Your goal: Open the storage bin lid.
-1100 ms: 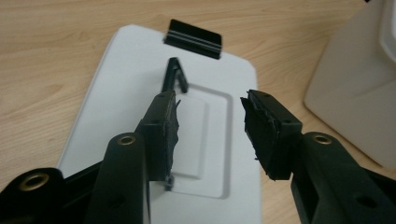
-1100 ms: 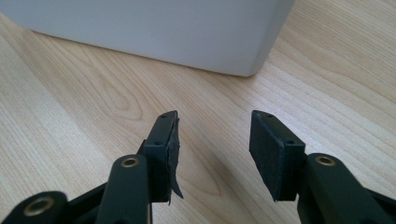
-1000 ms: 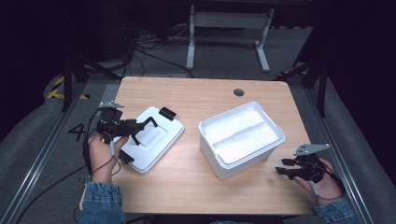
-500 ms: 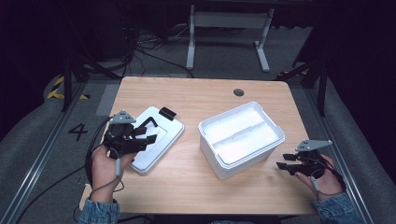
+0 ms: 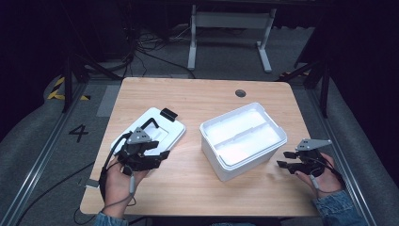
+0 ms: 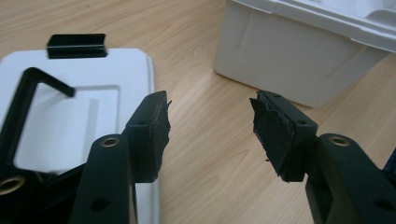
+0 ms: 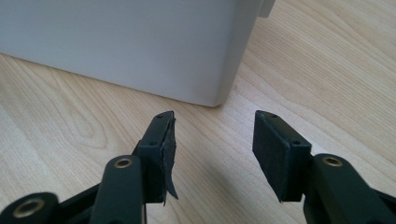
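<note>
White box (image 5: 244,141) sits open right of centre on the wooden table (image 5: 197,99), well apart from its lid (image 5: 157,132), which lies flat to the left with the black handle (image 5: 146,125) facing up and a black latch (image 5: 168,113) at its far edge; in the left gripper view the same lid (image 6: 70,116) lies just left of our jaws and the box wall (image 6: 289,60) stands ahead on the right. We hold the left gripper (image 5: 157,157) just past the lid's near corner, over bare wood; its jaws have just been opening and stand spread with nothing between them. We hold the right gripper (image 5: 286,165) near the box's right corner; its jaws too have just been opening, wide apart and empty, pointing at the box's lower corner (image 7: 219,93) in the right gripper view.

We judge the risks as follows; the lid is broad and flat, so a pinch on its thin rim could slip or tip it, and the handle looks the safer hold; the box seems light, so a nudge from either gripper could slide it toward the table edge; the worn, peeling pad (image 7: 168,154) on one right jaw may grip poorly; the left cable (image 5: 106,165) trailing by the lid could snag it.
</note>
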Demonstrator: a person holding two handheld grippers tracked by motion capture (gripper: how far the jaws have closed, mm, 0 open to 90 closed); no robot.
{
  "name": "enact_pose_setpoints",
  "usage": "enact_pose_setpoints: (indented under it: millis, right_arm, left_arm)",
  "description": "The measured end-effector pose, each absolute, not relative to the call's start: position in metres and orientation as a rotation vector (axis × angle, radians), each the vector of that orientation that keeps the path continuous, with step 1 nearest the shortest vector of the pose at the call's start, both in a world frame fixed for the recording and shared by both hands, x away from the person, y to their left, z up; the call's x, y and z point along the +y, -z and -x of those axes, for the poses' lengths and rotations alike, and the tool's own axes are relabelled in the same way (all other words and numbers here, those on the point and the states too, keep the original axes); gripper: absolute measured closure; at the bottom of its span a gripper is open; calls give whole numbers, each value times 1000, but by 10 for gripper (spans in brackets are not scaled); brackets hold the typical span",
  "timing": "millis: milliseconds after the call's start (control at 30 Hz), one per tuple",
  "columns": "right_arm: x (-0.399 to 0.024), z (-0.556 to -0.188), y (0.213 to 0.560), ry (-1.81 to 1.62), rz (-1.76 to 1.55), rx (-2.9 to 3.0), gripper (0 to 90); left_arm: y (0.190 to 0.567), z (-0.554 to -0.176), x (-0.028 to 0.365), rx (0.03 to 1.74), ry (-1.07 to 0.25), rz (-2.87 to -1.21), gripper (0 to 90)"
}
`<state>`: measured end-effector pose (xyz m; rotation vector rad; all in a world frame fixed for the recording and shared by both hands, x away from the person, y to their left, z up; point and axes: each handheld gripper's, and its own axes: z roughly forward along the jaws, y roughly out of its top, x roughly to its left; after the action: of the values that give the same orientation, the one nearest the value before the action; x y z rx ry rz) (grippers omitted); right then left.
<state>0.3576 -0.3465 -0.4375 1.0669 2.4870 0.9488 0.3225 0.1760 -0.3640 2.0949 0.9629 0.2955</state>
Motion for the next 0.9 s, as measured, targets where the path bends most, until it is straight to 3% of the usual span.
enact_pose_setpoints:
  millis: [567,900]
  right_arm:
    - [-352,-358,447,-959,-1104,2484,497]
    - [-350,-359,450,-946,-1102,2492,498]
  left_arm:
    - [424,-327,128,925,-197,-2175,478]
    - [436,-328,117,910,-186,-2226,466]
